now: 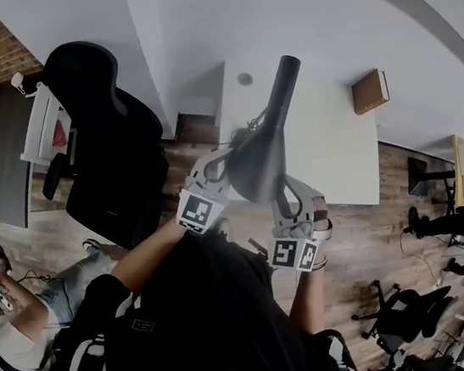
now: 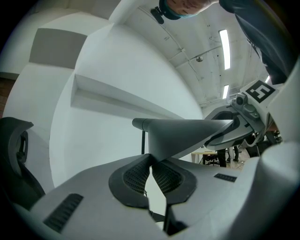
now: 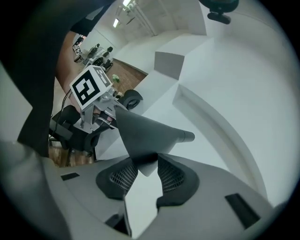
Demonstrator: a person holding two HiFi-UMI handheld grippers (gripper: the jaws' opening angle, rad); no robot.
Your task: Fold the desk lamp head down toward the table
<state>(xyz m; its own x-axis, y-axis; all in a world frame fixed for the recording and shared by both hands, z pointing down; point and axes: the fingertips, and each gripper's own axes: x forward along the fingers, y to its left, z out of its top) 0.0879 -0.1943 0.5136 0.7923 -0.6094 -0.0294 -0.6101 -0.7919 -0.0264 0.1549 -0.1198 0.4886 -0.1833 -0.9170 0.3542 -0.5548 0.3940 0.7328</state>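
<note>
Desk lamp head (image 1: 257, 166), a smooth matte cone tapering toward one o'clock, is clamped at its rim by the narrow left gripper (image 2: 151, 163) and the wider right gripper (image 3: 147, 165), its stand hard to make out.

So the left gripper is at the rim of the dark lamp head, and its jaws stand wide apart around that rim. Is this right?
Not quite. The left gripper is at the rim of the lamp head, but its jaws are not wide apart. They are pinched shut on the rim, with the pads pressing it from both sides. The left gripper view shows this.
</note>
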